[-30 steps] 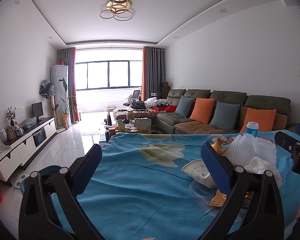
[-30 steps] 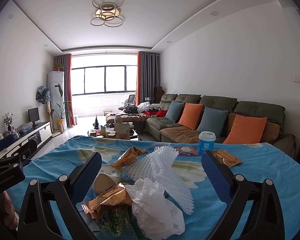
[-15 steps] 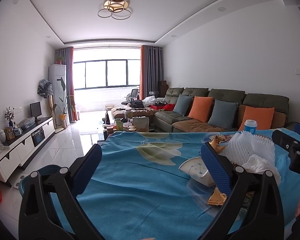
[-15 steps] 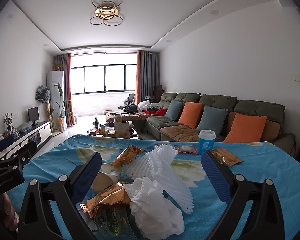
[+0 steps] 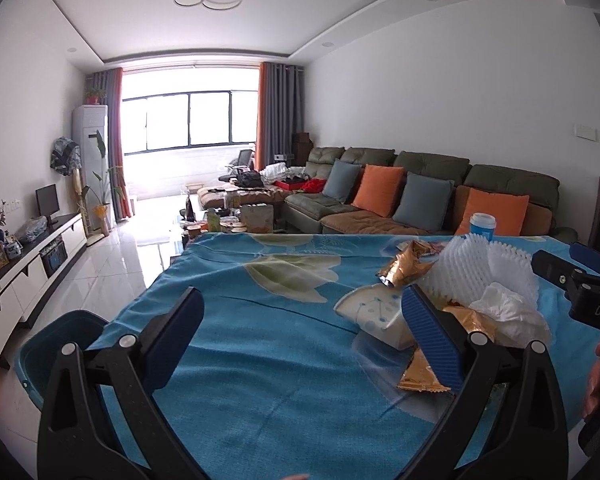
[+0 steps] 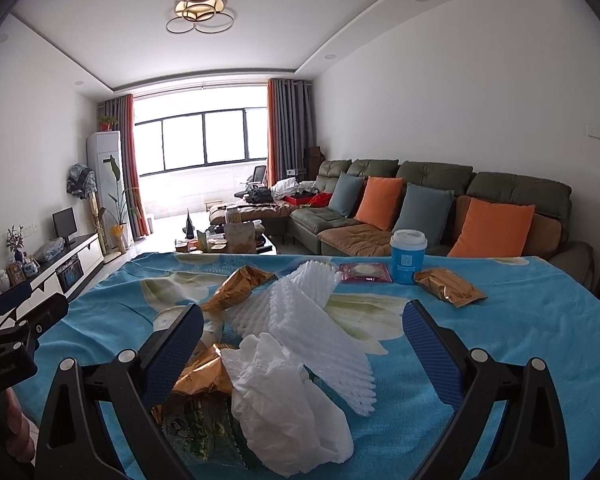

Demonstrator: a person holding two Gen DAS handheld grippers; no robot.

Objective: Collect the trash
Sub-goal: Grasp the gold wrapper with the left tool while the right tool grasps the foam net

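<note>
Both grippers, left gripper (image 5: 300, 320) and right gripper (image 6: 302, 338), hover with jaws spread wide, holding nothing. The trash pile (image 6: 284, 364) lies on the blue tablecloth (image 5: 260, 360), at two o'clock from the left gripper and at twelve o'clock between the right's fingers.

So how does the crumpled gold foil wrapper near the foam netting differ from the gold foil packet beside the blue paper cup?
The crumpled gold foil wrapper is twisted, torn open and wedged against the white foam netting; the gold foil packet lies flat and apart from the pile. The wrapper sits left of the netting, the packet right of the blue paper cup. Both are shiny gold and rest on the blue floral tablecloth.
</note>
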